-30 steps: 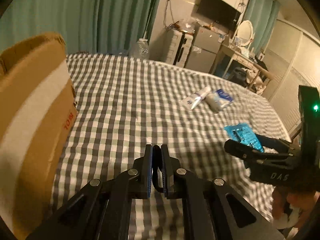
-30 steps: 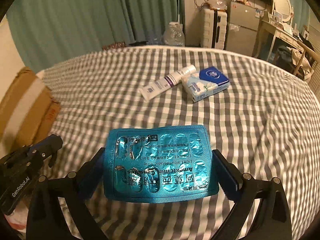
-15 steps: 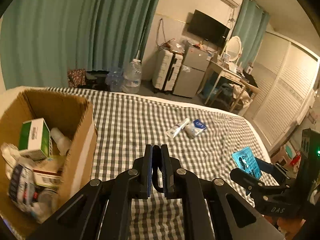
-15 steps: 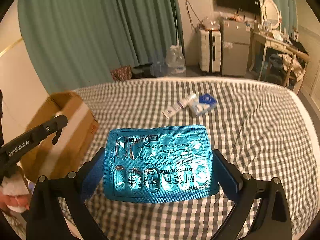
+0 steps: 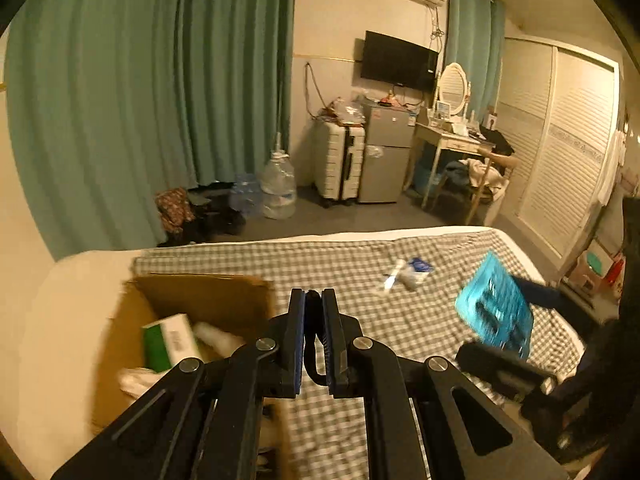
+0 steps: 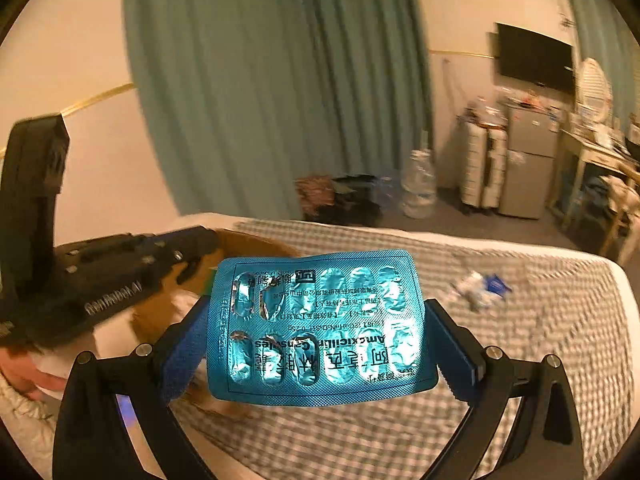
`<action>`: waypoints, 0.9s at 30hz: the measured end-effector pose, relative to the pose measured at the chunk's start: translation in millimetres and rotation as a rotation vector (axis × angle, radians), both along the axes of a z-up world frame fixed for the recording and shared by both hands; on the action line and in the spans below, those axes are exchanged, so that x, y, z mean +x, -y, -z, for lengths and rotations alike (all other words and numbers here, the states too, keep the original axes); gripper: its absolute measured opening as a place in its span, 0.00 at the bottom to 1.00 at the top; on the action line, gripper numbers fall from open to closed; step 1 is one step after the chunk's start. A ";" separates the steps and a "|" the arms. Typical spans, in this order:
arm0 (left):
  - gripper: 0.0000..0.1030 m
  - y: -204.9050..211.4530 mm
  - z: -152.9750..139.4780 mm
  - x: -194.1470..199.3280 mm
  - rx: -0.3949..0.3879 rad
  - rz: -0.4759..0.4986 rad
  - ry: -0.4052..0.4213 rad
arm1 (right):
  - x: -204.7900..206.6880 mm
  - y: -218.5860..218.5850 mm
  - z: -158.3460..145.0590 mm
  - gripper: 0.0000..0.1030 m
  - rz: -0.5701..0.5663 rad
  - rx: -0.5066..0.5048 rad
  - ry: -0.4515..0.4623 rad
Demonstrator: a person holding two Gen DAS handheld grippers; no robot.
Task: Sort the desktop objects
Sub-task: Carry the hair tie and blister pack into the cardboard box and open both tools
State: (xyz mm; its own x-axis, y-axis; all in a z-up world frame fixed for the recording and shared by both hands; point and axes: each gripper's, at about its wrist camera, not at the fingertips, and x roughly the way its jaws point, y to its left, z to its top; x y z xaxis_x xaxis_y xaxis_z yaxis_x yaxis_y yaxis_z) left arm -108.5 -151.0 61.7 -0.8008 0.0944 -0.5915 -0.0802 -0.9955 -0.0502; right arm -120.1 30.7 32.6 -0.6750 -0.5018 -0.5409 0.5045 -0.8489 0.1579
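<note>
Box [image 6: 256, 246] is lying left of and below the right tool [image 6: 320, 334], which is clamping the blister pack [image 6: 318, 326] by its short ends; left tool [image 5: 313, 344], pressed together and empty, is hovering nearer.

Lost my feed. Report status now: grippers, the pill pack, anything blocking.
Right gripper shut on blister pack, held above bed. Left gripper shut, empty. Cardboard box open; nothing blocking seen.

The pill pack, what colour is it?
Shiny blue-turquoise foil; the pill pack shows best in the right wrist view.
</note>
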 end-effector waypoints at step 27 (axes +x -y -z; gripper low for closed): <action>0.87 142.7 149.3 -21.8 0.046 -0.221 0.261 | -90.3 197.0 82.0 1.00 -0.034 0.066 0.141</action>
State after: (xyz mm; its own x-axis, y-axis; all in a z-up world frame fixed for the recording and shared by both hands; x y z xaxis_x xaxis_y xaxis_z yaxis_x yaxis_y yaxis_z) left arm -130.3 -293.7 -87.6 -0.6273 -0.0333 -0.7781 0.1589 -0.9835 -0.0860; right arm -210.4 -166.3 -49.4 -0.5735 -0.4828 -0.6618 0.5096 -0.8428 0.1733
